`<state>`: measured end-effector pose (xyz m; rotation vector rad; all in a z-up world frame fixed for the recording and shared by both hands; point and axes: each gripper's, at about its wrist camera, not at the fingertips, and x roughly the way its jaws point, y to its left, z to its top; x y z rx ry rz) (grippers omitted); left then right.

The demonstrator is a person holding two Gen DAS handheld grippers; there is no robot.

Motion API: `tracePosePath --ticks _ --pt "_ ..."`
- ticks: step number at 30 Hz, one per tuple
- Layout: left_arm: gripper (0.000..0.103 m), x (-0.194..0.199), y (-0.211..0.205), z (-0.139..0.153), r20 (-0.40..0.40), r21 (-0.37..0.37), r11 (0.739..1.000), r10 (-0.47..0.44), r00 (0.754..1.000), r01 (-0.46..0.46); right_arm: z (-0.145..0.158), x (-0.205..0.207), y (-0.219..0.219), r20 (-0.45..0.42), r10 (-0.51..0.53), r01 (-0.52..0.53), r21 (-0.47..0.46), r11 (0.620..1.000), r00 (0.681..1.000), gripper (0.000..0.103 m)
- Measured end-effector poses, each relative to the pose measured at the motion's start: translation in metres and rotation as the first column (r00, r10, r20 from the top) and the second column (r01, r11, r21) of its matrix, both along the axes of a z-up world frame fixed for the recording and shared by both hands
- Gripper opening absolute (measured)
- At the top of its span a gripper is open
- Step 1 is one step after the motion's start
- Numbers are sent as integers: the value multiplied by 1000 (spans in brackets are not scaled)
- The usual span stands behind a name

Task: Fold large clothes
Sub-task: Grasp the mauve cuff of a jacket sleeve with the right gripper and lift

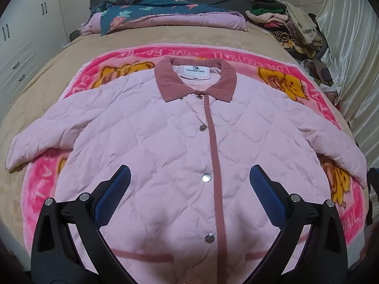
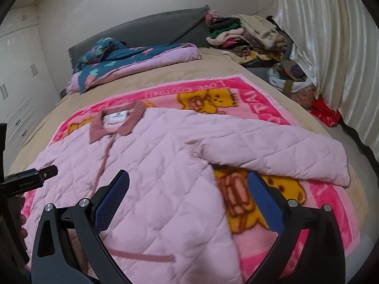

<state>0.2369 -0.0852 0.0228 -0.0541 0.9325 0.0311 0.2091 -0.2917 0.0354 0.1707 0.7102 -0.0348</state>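
A pale pink quilted jacket (image 1: 165, 146) with a dusty-rose collar (image 1: 194, 80) and snap buttons lies face up, buttoned, on a bright pink cartoon blanket (image 1: 315, 99). Both sleeves spread out sideways. My left gripper (image 1: 189, 182) hovers open over the jacket's lower front, its blue pads on either side of the placket, holding nothing. In the right wrist view the same jacket (image 2: 154, 165) fills the middle, its right sleeve (image 2: 284, 151) stretched toward the bed's edge. My right gripper (image 2: 188, 187) is open above the jacket's right side hem, empty. The left gripper's body (image 2: 26, 179) shows at the left edge.
The blanket lies on a beige bed cover (image 1: 35, 90). A folded navy floral quilt (image 1: 146, 11) sits by the grey headboard (image 2: 146, 30). A heap of mixed clothes (image 2: 248, 37) fills the far right corner. White curtains (image 2: 331, 47) hang on the right, white cabinets (image 1: 21, 47) on the left.
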Motion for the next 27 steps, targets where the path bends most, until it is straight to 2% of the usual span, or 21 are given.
tracePosePath --ticks 7,13,21,27 --pt "94 25 -15 -17 -41 0 1000 -3 999 3 -25 18 -47 -65 -95 99 64 993 993 99" --pt "94 46 -28 -35 -65 5 1000 -20 998 21 -51 28 -85 -119 -200 212 95 973 972 99" --pt "94 71 -38 -58 -92 -5 1000 -28 995 28 -87 42 -131 -190 -328 362 187 913 925 99" --pt "94 86 -40 -68 -95 -13 999 -38 995 37 -108 49 -162 -230 -430 478 236 846 873 99"
